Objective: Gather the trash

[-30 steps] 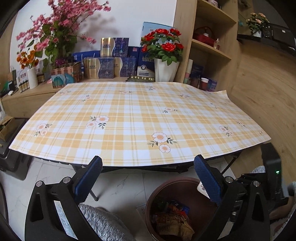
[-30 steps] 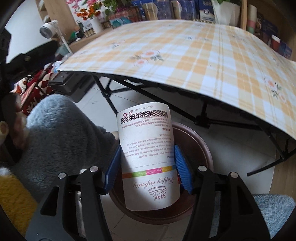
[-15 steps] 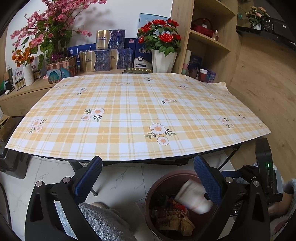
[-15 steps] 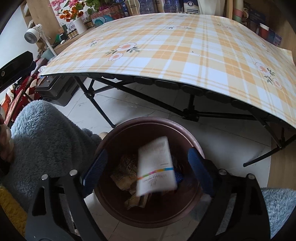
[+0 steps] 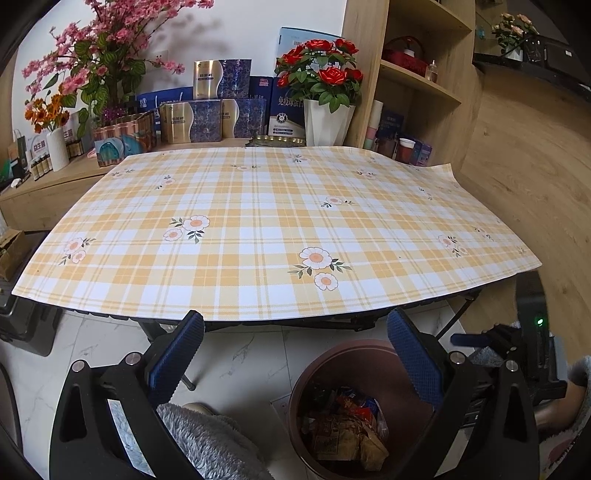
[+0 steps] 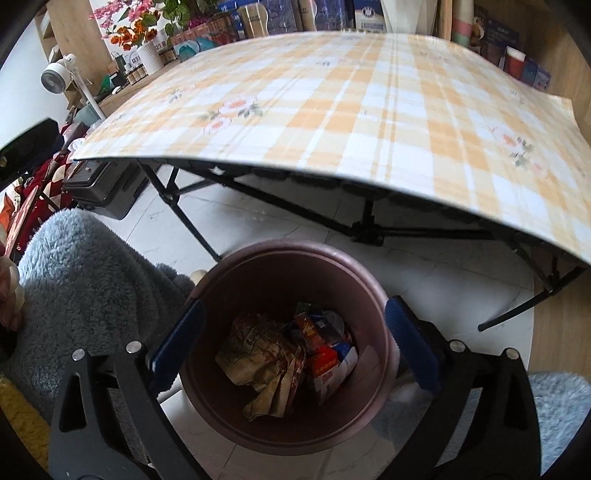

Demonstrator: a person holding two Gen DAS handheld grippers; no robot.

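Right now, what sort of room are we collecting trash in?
Probably a lived-in home room: a folding table under a plaid floral tablecloth, potted roses and gift boxes on a wooden sideboard, open shelves, and a brown trash bin on the tile floor.

A folding table (image 5: pixel 354 325) under a yellow plaid floral tablecloth (image 5: pixel 258 236) stood on white marble-look floor tiles (image 6: pixel 258 221); a brown trash bin (image 6: pixel 288 435) of wrappers (image 6: pixel 266 362) sat on the floor.

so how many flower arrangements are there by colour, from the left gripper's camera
pink blossom arrangement: 1
orange flower vase: 1
red rose pot: 1
pale pink flowers, top right: 1
total: 4
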